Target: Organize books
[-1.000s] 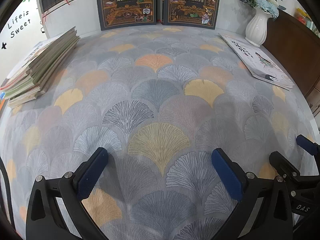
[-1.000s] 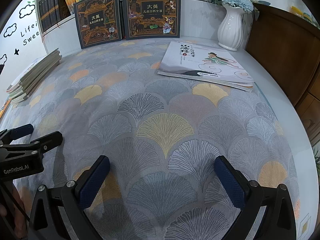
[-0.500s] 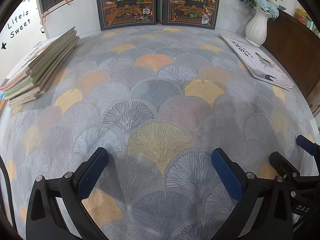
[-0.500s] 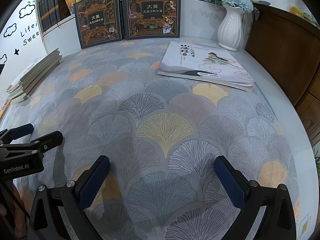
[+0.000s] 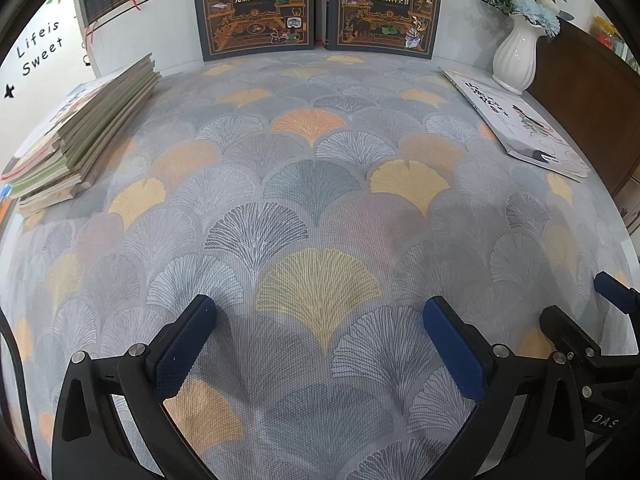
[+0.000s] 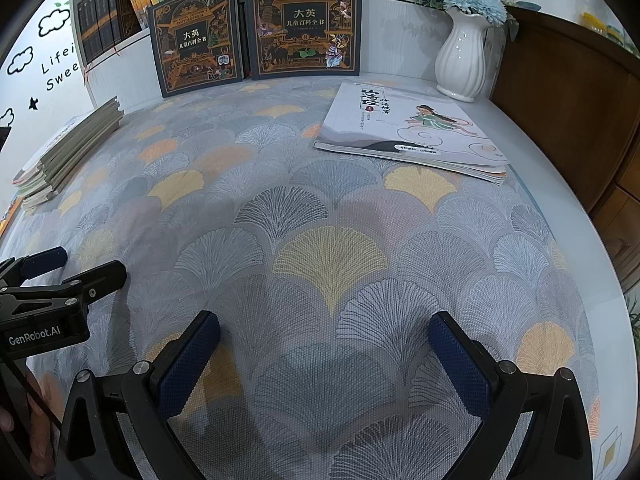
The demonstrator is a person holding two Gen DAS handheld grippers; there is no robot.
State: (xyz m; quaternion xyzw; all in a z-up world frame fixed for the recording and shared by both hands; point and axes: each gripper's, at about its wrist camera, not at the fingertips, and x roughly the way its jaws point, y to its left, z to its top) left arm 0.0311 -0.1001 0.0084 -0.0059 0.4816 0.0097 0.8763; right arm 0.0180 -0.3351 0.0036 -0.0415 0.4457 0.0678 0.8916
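Both grippers hover low over the desk's point(image 6: 560, 128) front edge, the left gripper point(image 5: 320, 344) and right gripper point(image 6: 324, 352) each empty with jaws wide apart. A stack of books point(image 5: 76, 136) lies at the left edge. A single book point(image 6: 412, 132) lies flat near the back right corner, beside a vase point(image 6: 460, 60). Two dark books point(image 6: 256, 28) stand upright along the back edge.

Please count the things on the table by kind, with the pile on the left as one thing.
Upright dark encyclopedias: 2
Flat white picture books: 1
Book piles: 1
White vases with flowers: 1
Total: 5
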